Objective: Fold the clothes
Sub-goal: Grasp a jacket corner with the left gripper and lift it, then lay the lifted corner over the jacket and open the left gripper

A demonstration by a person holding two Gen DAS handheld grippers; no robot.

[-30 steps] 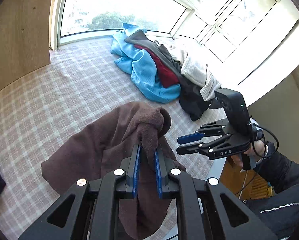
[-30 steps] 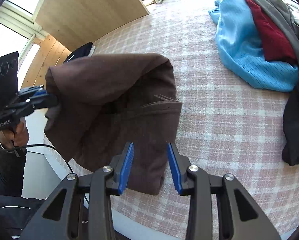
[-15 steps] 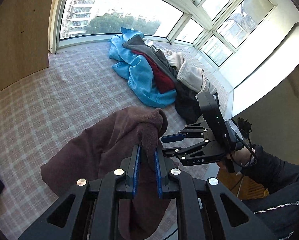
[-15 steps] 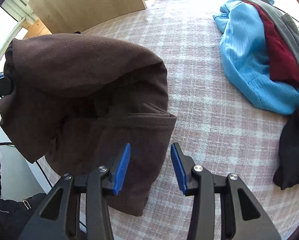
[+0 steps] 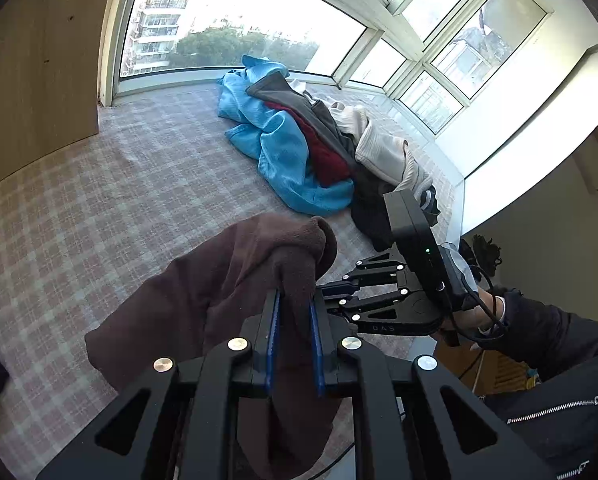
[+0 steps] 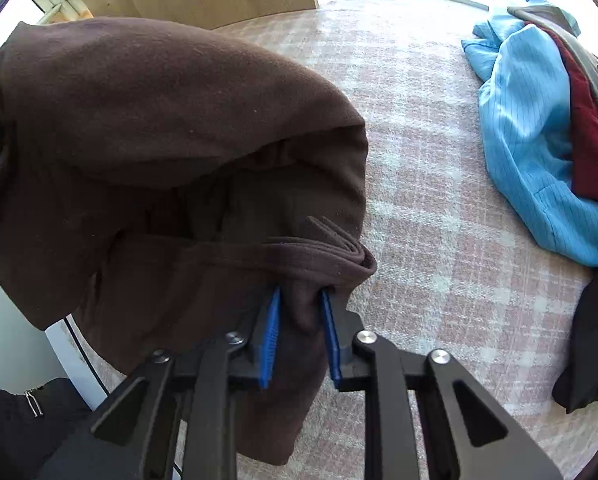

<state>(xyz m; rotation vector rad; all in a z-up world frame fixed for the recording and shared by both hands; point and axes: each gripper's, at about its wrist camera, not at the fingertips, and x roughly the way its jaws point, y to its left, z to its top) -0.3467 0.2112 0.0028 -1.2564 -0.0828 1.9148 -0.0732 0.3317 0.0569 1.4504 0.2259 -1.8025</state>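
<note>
Brown garment [image 5: 203, 300] hangs bunched between both grippers above the near edge of the checked surface [image 5: 111, 200], its lower folds drooping past that edge. Left gripper [image 5: 294, 308] has its blue pads [image 5: 274, 332] clamped on a thick fold of the brown cloth, which rises in a knot above the fingertips. Right gripper [image 6: 300, 300] is closing its jaws, and a rolled hem of the same garment sits pinched between its blue pads [image 6: 273, 328]. In the left wrist view the right gripper [image 5: 331, 290] shows from the side, just right of the left one, held by a hand [image 5: 479, 312] in a black sleeve [image 5: 539, 336]. Pile of clothes [image 5: 307, 148] lies toward the far right corner of the surface, under the windows [image 5: 235, 36]: blue [image 6: 527, 140], dark red, grey, cream and black pieces heaped together, well apart from the brown garment. Wooden panel [image 5: 31, 72] stands along the far left edge
</note>
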